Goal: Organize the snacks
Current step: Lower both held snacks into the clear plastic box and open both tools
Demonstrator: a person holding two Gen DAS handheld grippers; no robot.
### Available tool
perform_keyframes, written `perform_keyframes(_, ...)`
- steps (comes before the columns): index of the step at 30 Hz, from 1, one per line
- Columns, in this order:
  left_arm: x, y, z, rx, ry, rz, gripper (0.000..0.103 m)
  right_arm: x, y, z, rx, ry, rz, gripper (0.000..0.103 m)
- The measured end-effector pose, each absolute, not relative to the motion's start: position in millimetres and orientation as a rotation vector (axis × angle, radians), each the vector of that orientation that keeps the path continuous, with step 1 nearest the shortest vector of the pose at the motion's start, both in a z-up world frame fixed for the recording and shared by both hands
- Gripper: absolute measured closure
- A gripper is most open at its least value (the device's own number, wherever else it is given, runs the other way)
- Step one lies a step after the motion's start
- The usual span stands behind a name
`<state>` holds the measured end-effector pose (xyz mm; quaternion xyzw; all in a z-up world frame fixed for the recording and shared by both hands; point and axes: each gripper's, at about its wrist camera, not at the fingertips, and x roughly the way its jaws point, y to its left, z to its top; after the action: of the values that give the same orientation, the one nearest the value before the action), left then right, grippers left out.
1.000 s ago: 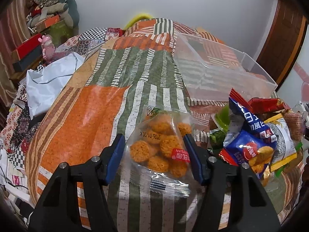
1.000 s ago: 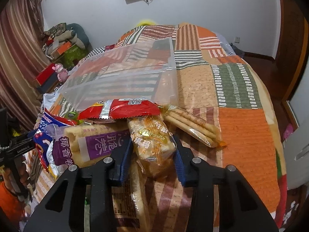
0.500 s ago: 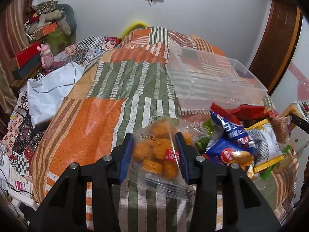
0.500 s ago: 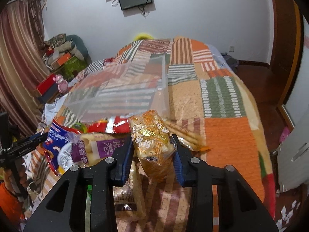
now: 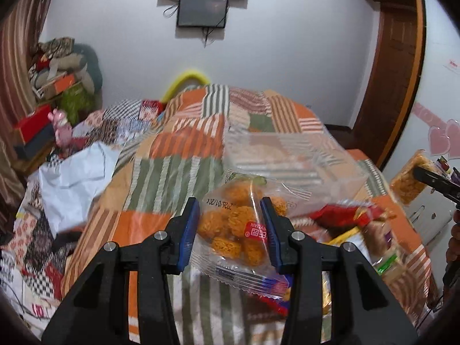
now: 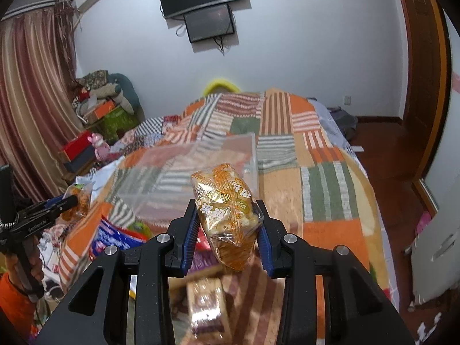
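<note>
My left gripper (image 5: 230,231) pinched a clear bag of orange puffs (image 5: 238,230), held off the patchwork blanket (image 5: 161,178). My right gripper (image 6: 227,237) was clamped on a golden biscuit pack (image 6: 227,215). The clear bin (image 6: 184,175) sat at twelve o'clock, remaining snacks (image 5: 353,224) at three.

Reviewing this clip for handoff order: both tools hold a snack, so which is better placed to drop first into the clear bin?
Probably the right tool. Its cracker packet sits directly before the clear bin; the left tool with its bag of orange puffs has the bin off to its right.
</note>
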<state>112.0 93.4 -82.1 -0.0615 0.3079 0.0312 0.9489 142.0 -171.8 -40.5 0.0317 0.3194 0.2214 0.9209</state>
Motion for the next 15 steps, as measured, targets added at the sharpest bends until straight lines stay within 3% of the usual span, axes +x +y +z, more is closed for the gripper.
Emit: perform_keyframes(15, 195, 74, -69, -0.111, 0.643, -0.023, 0.06, 192, -128, -43, 0.077, 0.657, 0.502, 0.069)
